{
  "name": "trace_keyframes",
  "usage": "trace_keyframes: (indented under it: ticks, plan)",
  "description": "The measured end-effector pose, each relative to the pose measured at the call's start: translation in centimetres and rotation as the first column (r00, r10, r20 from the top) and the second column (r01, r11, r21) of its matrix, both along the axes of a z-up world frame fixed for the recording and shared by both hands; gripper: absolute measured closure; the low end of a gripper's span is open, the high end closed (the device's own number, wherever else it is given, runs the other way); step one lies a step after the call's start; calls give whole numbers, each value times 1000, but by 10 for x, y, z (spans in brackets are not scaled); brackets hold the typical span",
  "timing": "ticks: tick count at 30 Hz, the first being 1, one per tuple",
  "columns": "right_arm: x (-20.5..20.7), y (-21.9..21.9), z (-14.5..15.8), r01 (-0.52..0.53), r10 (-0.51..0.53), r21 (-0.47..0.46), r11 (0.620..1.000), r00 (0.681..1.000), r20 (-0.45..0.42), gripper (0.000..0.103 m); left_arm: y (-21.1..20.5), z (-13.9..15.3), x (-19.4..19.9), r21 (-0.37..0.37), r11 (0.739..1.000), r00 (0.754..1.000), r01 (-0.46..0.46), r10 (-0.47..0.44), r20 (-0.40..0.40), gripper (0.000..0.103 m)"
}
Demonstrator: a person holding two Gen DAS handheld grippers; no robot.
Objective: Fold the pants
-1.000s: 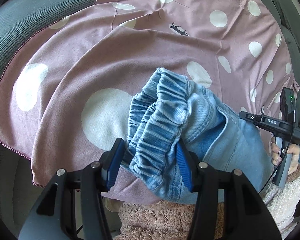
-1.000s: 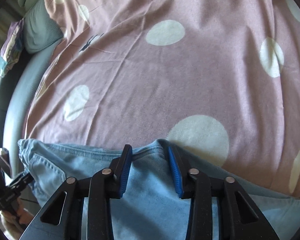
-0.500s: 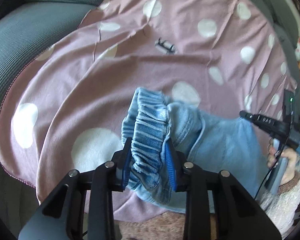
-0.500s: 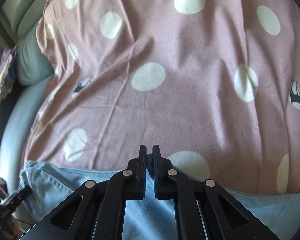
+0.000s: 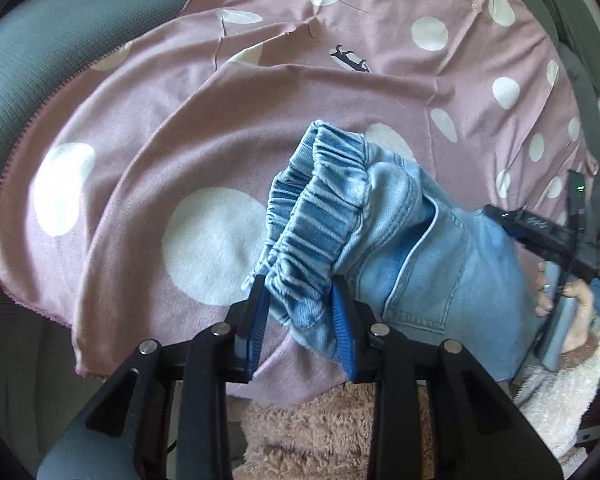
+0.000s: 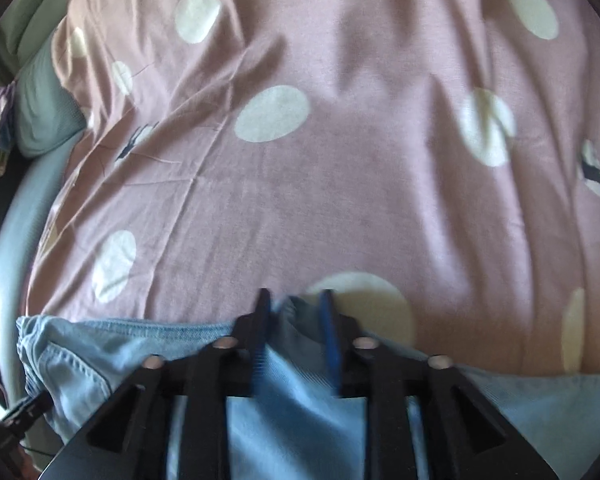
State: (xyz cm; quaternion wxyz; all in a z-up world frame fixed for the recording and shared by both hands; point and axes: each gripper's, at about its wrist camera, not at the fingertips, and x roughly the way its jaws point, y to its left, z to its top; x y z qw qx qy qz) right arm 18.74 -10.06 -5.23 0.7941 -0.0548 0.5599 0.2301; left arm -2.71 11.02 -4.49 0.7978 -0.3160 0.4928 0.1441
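Your left gripper [image 5: 300, 312] had just eased slightly around the bunched waistband of the jeans [image 5: 420, 264] on the spotted pink sheet [image 5: 220, 128], your right gripper [image 6: 294, 334] just parted, denim fold between its jaws, grip unclear.

Light blue denim pants [image 5: 400, 248], elastic waistband bunched and raised, lying crumpled on pink dotted cloth.

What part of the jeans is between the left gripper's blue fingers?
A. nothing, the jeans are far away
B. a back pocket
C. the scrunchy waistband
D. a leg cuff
C: in the left wrist view the left gripper has the gathered elastic waistband of the jeans bunched between its fingers, while the pocket lies off to the right.
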Motion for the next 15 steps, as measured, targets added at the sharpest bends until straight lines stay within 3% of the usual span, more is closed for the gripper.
trace_keyframes:
  ticks: [1,4,7,9,11,13,15]
  plan:
    - [-2,-7,8,21,-21,-5,1000,1000,20,52,-3,5,0,37,999,1000,11,-10,-19,67]
    - [-10,-30,31,30,-30,-1,1000,996,84,50,-9,27,-5,88,996,1000,11,-12,12,65]
    - [-23,-57,36,42,-43,16,999,996,84,50,-18,51,-6,107,994,996,17,-27,87,51]
    - [-32,-70,28,34,-34,11,999,997,62,56,-27,64,-1,129,991,988,44,-63,141,47]
    - [-40,-83,15,40,-39,-13,999,998,51,70,-36,64,8,111,990,980,87,-106,170,46]
    - [-43,-98,-3,79,-75,-82,994,996,47,71,-47,55,22,83,987,977,140,-151,153,47]
    - [-44,-118,-9,120,-115,-58,991,991,70,83,-60,38,35,51,980,971,194,-199,133,50]
